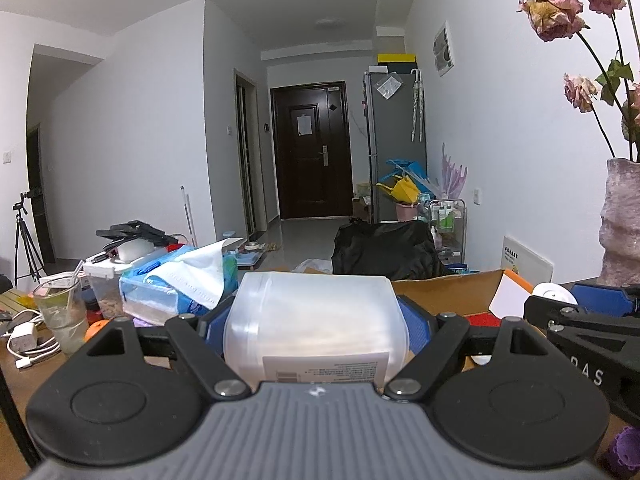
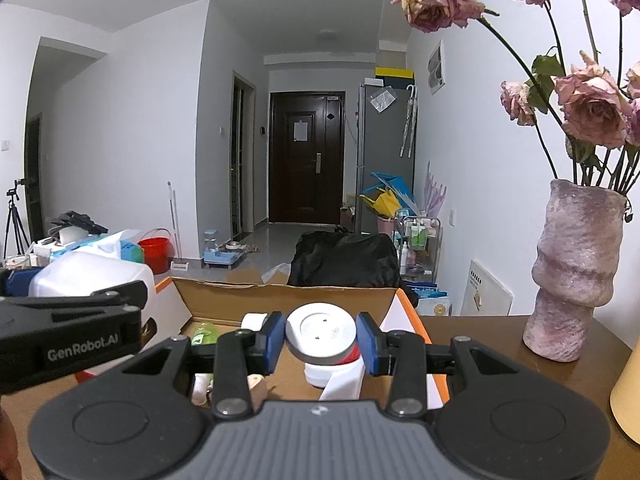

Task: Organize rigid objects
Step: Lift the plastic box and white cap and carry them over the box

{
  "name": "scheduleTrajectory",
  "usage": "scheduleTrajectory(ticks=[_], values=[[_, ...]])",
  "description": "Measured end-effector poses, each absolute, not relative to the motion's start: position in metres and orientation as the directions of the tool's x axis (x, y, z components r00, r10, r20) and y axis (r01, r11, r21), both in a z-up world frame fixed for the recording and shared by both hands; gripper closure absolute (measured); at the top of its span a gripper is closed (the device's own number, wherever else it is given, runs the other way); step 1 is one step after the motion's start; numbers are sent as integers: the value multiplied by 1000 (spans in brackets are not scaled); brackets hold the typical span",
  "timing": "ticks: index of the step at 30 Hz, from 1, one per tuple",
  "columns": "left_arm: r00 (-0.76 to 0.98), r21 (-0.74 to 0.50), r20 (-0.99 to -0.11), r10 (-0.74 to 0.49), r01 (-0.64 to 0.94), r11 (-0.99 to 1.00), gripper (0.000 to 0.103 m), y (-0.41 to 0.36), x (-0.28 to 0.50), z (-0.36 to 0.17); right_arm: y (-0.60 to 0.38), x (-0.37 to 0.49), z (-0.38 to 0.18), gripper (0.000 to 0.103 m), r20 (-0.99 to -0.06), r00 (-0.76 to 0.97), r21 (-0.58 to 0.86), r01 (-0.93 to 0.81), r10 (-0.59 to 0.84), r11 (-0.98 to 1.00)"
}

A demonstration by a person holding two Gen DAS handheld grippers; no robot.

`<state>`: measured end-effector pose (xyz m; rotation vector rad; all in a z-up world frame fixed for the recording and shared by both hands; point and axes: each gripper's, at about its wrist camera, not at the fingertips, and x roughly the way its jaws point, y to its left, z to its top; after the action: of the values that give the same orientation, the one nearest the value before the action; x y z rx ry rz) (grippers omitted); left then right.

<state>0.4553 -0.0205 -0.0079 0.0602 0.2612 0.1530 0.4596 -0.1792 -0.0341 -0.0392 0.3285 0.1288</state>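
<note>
Over the open cardboard box (image 2: 288,292) on the wooden table (image 2: 480,344), both grippers hang loaded. The left gripper (image 1: 316,320) is clamped across a wide translucent plastic container (image 1: 316,316) with a printed label, its blue pads pressed to the container's sides, so the jaws stand far apart yet hold firmly. The right gripper (image 2: 321,340) is closed tight on a small white round-lidded jar (image 2: 322,334) with a grey band and a touch of red below, held just above the box's mouth. By my reading the task is partly done: several small things already lie inside the box, among them a green bottle (image 2: 205,334), a white roll (image 2: 253,322) and a pale wooden block (image 2: 258,388), while the two held items are not yet set down. Plenty is left, judging by the clutter at the left of the table: a tissue pack (image 1: 176,284), a glass (image 1: 62,316) with a straw, a lidded tub (image 1: 106,284), a charger and cables (image 1: 24,342). Only the right wrist view looks down into the box and shows its contents and the whole pink vase (image 2: 572,272) of dried roses; the left wrist view has the box largely hidden behind the container, but it alone shows the table's leftward mess clearly.
</note>
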Motion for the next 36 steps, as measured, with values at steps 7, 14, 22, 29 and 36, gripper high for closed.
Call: scheduleTrajectory(ticks=[7, 14, 22, 29, 36], values=[[956, 90, -249, 153, -134, 987, 20, -25, 473, -9, -180, 472, -36, 65, -328, 938, -23, -128, 114, 991], [953, 89, -265, 145, -126, 988, 20, -26, 491, -11, -180, 494, -37, 65, -347, 932, -17, -123, 110, 992], [941, 89, -312, 133, -111, 990, 20, -24, 512, -17, -181, 513, -40, 65, -381, 918, -18, -132, 116, 991], [912, 72, -396, 109, -88, 994, 20, -19, 531, -23, -183, 528, -42, 65, -432, 893, 3, -135, 123, 991], [890, 51, -447, 94, -79, 996, 20, -13, 545, -28, -181, 537, -44, 65, -457, 881, 3, -138, 124, 990]])
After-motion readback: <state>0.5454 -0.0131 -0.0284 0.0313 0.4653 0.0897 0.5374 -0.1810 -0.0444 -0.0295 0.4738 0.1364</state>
